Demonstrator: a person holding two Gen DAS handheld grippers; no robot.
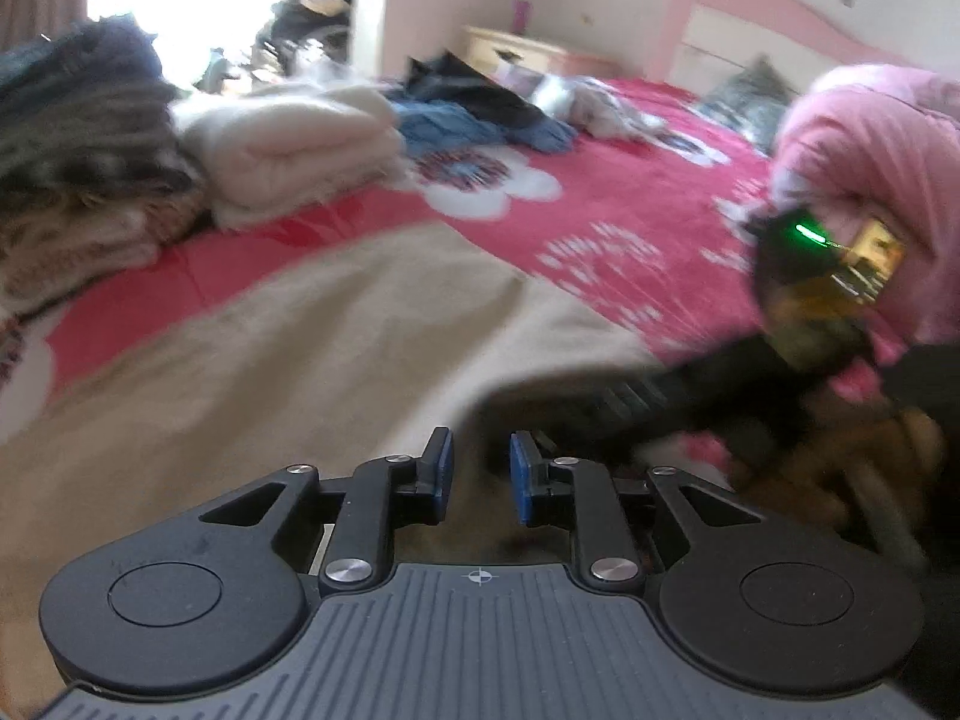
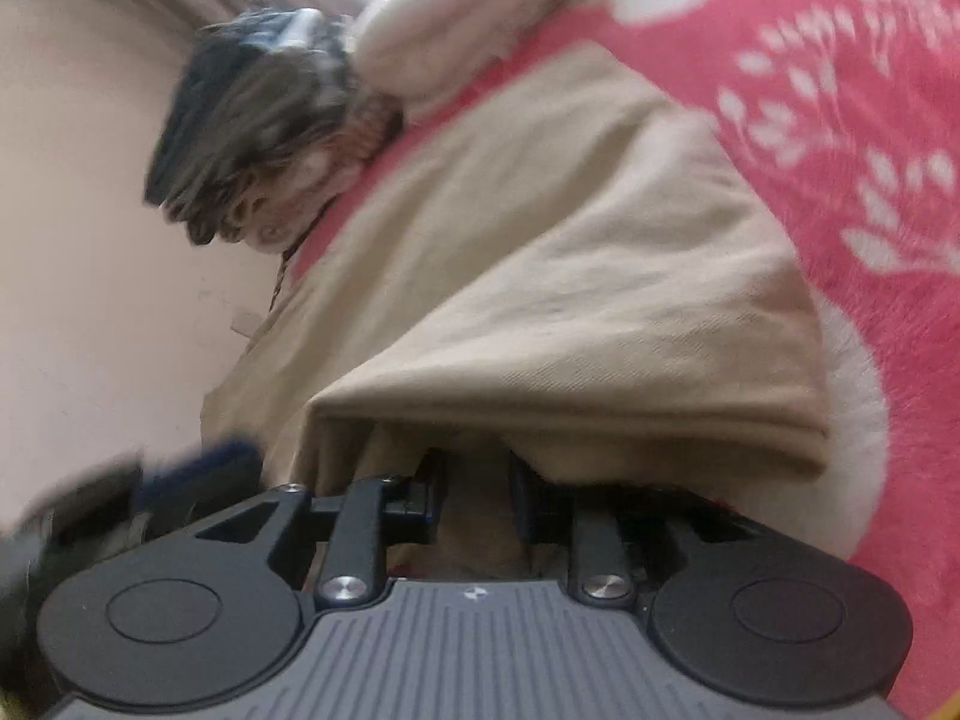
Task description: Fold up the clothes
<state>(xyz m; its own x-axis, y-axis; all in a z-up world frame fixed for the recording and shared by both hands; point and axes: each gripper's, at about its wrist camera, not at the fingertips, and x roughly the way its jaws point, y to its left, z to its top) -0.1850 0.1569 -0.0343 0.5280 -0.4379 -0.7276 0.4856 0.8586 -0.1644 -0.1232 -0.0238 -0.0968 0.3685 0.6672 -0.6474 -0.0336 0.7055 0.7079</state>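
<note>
A beige garment (image 1: 288, 360) lies spread on the red flowered bedspread (image 1: 630, 228). My left gripper (image 1: 480, 474) hovers low over its near part, open, with nothing between the blue pads (image 1: 441, 471). In the right wrist view, a folded edge of the same beige garment (image 2: 570, 300) drapes over the tips of my right gripper (image 2: 477, 492). Its fingers stand apart, with cloth showing in the gap. The right gripper (image 1: 630, 408) also appears as a dark blur at the garment's right edge. The left gripper (image 2: 198, 468) is a blur at the lower left.
Folded stacks sit at the bed's left: a dark striped pile (image 1: 78, 144) and cream knitwear (image 1: 300, 144). Blue and dark loose clothes (image 1: 474, 114) lie farther back. A person in a pink jacket (image 1: 870, 168) is at the right. A pink headboard (image 1: 750, 18) stands behind.
</note>
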